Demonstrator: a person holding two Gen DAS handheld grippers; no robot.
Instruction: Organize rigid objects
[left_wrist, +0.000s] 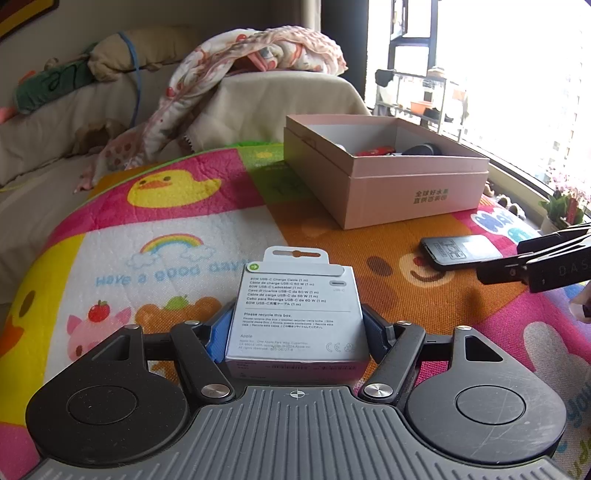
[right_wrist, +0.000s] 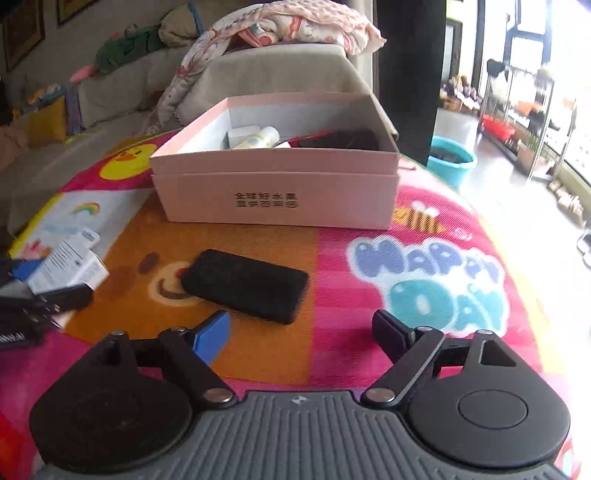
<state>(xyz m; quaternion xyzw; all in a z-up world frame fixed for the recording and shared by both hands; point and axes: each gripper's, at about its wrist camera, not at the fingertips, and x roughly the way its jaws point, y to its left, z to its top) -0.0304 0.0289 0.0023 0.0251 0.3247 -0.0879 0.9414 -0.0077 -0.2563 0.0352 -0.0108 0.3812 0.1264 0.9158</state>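
open mat (right_wrist: 258, 354) before the black case (right_wrist: 245, 286) — pink box (right_wrist: 280, 203) beyond

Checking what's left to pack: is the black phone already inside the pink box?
No, the black phone lies flat on the play mat, in front of the pink box.

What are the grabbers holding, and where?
The left gripper holds the white cable box, its fingers squeezing the two side walls near the bottom end. The right gripper is open, holding nothing.
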